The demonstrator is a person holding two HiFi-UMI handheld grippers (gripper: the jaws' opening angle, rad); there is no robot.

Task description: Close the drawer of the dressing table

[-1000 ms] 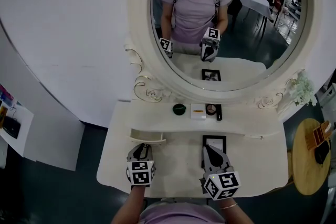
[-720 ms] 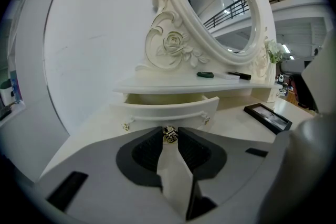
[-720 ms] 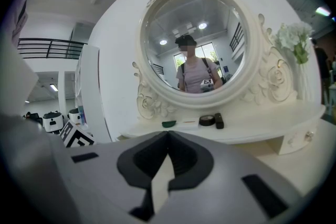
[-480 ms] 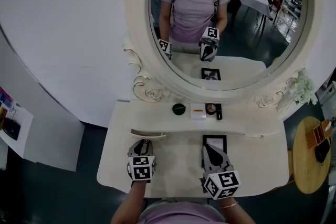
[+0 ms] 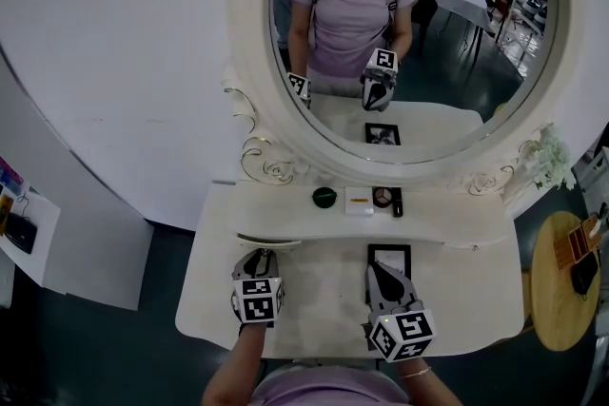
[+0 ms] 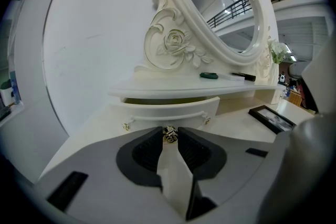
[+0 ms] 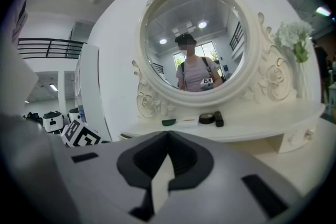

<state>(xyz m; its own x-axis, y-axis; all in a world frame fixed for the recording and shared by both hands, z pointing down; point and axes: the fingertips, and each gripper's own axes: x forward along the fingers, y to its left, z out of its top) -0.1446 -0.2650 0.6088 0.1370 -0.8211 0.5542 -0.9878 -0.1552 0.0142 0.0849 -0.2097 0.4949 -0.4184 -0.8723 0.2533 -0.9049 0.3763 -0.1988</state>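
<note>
The dressing table's small left drawer sits under the shelf, open by only a thin slit. In the left gripper view its curved white front is straight ahead, with a dark gap above it. My left gripper is at that front, its jaws shut on the drawer's brass knob. My right gripper hovers over the tabletop to the right, jaws shut with nothing between them.
A black picture frame lies flat under the right gripper. On the shelf are a green round case and small cosmetics. The oval mirror rises behind. A round wooden side table stands at the right.
The drawer has slid inward: its open inside showed a second ago and now only a slit shows. My left gripper moved toward the mirror with the knob. The right gripper stayed still.
</note>
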